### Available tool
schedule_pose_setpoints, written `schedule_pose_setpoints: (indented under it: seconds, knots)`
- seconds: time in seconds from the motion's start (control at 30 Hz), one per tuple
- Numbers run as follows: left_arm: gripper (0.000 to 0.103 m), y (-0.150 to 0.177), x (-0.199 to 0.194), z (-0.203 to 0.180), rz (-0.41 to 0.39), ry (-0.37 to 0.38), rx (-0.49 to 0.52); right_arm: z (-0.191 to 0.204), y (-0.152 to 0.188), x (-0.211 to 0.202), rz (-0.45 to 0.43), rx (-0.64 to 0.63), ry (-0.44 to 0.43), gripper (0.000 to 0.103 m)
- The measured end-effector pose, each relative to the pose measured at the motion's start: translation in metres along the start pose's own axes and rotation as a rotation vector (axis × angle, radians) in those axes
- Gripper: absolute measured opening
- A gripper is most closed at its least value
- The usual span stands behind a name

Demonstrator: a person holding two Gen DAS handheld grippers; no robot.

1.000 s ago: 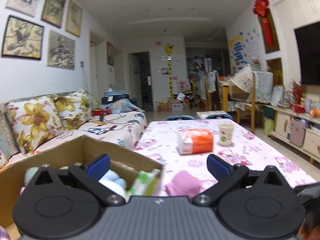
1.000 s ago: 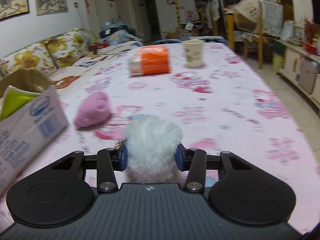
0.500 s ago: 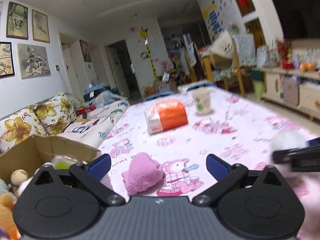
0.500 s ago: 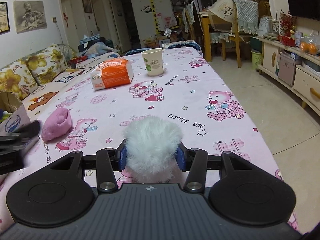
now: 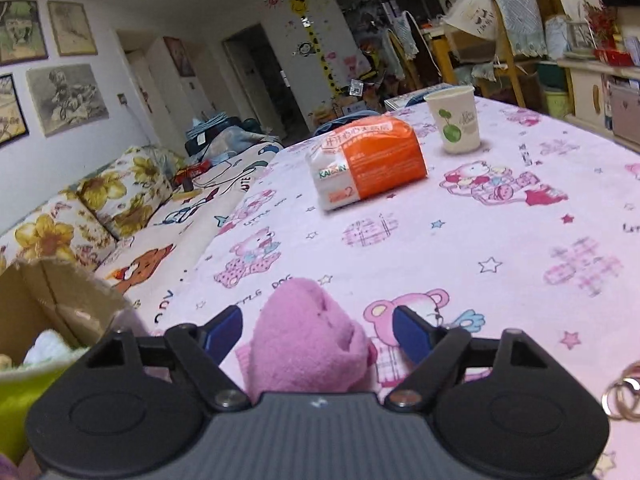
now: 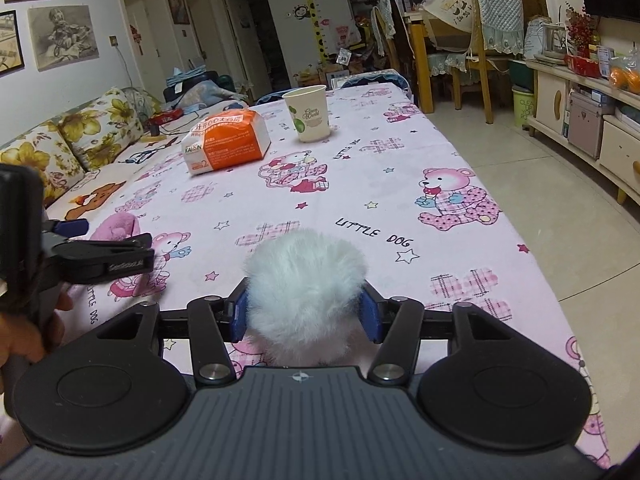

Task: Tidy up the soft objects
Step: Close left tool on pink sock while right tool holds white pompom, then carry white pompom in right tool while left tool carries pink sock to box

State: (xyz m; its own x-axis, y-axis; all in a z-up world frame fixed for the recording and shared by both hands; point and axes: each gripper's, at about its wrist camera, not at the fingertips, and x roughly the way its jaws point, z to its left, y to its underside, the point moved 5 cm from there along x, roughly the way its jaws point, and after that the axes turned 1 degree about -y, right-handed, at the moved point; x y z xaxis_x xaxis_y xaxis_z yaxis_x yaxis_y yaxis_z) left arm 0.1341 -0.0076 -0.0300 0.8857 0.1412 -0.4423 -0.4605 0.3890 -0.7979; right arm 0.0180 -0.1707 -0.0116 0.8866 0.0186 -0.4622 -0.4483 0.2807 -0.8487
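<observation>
Left gripper (image 5: 316, 330): jaws closing around a pink sock (image 5: 308, 344) that lies on the table (image 5: 440, 240). Both blue pads stand clear of the sock, a gap visible on each side; no grip yet.

Right gripper (image 6: 305, 312): jaws opening, with a white pompom (image 6: 306, 292) between them. The blue pads sit at the fur's edges; whether they press on it cannot be told. The pompom lies near the table's front edge, well right of the sock.

From the right wrist view, the left gripper appears at the left edge, held by a hand (image 6: 24, 332), its fingers either side of the sock.

A cardboard box (image 5: 44, 300) stands just left of the left gripper, soft items visible inside. A key ring (image 5: 624, 396) lies at the right of the left wrist view.

Farther back on the table: an orange tissue pack (image 5: 368, 160) and a paper cup (image 5: 456, 122), near each other, well apart from both grippers.
</observation>
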Motion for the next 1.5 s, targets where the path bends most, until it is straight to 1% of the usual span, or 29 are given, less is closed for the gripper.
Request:
schedule_pose_setpoints:
  seconds: [0.03, 0.07, 0.1, 0.13, 0.2, 0.3, 0.33, 0.37, 0.43, 0.53, 0.63, 0.83, 1.0, 1.2, 1.4, 1.5]
  knots:
    - [0.078, -0.001, 0.004, -0.002, 0.017, 0.007, 0.007, 0.000, 0.000, 0.001, 0.005, -0.002, -0.001, 0.074]
    - [0.073, -0.001, 0.006, -0.003, 0.030, 0.012, 0.009, 0.000, 0.001, 0.002, 0.009, -0.001, -0.003, 0.076]
    - [0.065, 0.000, 0.007, -0.003, 0.040, 0.001, 0.009, 0.000, 0.000, 0.002, 0.009, 0.000, -0.005, 0.076]
    - [0.059, 0.000, 0.008, -0.001, 0.048, -0.015, 0.003, 0.000, 0.000, 0.002, 0.009, -0.001, -0.006, 0.077]
    - [0.051, 0.001, 0.007, 0.002, 0.053, -0.012, -0.010, 0.001, 0.000, 0.003, 0.014, -0.005, -0.005, 0.077]
    - [0.045, 0.002, 0.002, 0.001, 0.043, -0.004, 0.007, 0.001, 0.000, 0.004, 0.018, -0.005, -0.009, 0.066]
    - [0.044, 0.002, 0.000, 0.001, 0.037, 0.004, 0.004, 0.000, 0.000, 0.004, 0.019, -0.005, -0.011, 0.063]
    - [0.043, 0.003, -0.003, 0.001, 0.033, 0.013, -0.005, 0.000, 0.000, 0.004, 0.017, -0.003, -0.014, 0.062]
    - [0.042, 0.004, -0.010, 0.001, 0.026, 0.034, -0.020, -0.002, -0.001, 0.003, 0.010, 0.004, -0.020, 0.060]
    - [0.041, 0.007, -0.025, -0.001, 0.017, 0.079, -0.054, -0.003, -0.001, 0.001, 0.004, 0.005, -0.024, 0.060]
    - [0.041, 0.012, -0.044, 0.004, 0.016, 0.140, -0.133, -0.004, -0.003, -0.003, -0.005, 0.008, -0.024, 0.059]
    - [0.041, 0.022, -0.083, 0.015, 0.012, 0.233, -0.246, -0.002, -0.007, -0.012, -0.015, 0.030, -0.045, 0.059]
    - [0.041, 0.027, -0.115, 0.023, -0.007, 0.266, -0.255, 0.003, -0.006, -0.019, -0.012, 0.032, -0.050, 0.059]
    - [0.041, 0.034, -0.145, 0.032, -0.015, 0.312, -0.299, 0.010, -0.009, -0.036, -0.041, 0.032, -0.064, 0.058]
    - [0.041, 0.037, -0.168, 0.037, -0.033, 0.370, -0.321, 0.015, -0.015, -0.056, -0.079, 0.055, -0.081, 0.057]
    - [0.041, 0.038, -0.175, 0.039, -0.034, 0.407, -0.331, 0.014, -0.017, -0.065, -0.088, 0.088, -0.095, 0.057]
